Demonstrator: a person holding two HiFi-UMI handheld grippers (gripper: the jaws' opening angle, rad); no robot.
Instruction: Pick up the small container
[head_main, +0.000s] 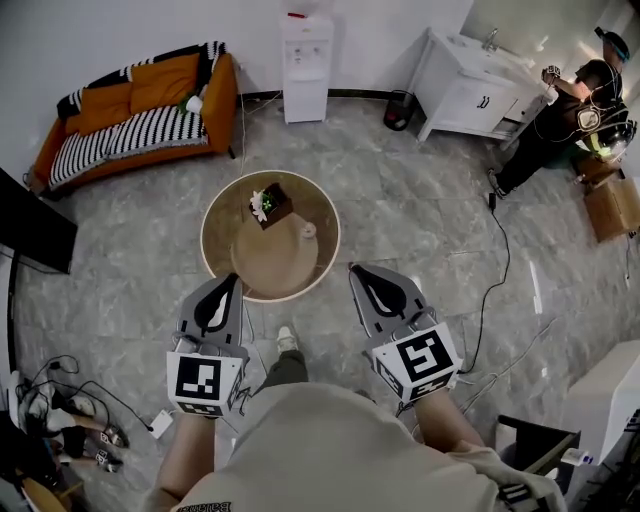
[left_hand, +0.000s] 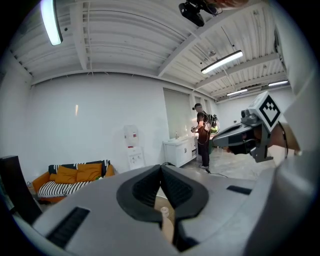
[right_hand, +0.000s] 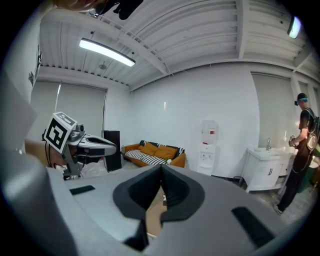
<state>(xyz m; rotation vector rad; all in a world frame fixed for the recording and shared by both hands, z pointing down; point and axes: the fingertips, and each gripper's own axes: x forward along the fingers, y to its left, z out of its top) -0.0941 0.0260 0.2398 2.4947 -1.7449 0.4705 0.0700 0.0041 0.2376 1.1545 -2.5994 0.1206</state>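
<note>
The small container (head_main: 308, 230), a little white cup-like pot, stands on the right part of a round wooden table (head_main: 232, 262); it also shows pale through the gap under the left jaws (left_hand: 164, 213). Beside it sits a dark box with a small plant (head_main: 270, 205). My left gripper (head_main: 236, 279) hovers over the table's near edge, jaws together and empty (left_hand: 161, 167). My right gripper (head_main: 354, 268) hangs just off the table's right near edge, shut with nothing in it (right_hand: 161, 168). Both are well short of the container.
An orange sofa with a striped throw (head_main: 135, 115) and a white water dispenser (head_main: 306, 66) line the far wall. A white sink cabinet (head_main: 470, 90) and a person (head_main: 560, 120) are at the far right. Cables (head_main: 500, 270) trail over the grey tile floor; clutter lies at the lower left (head_main: 60, 420).
</note>
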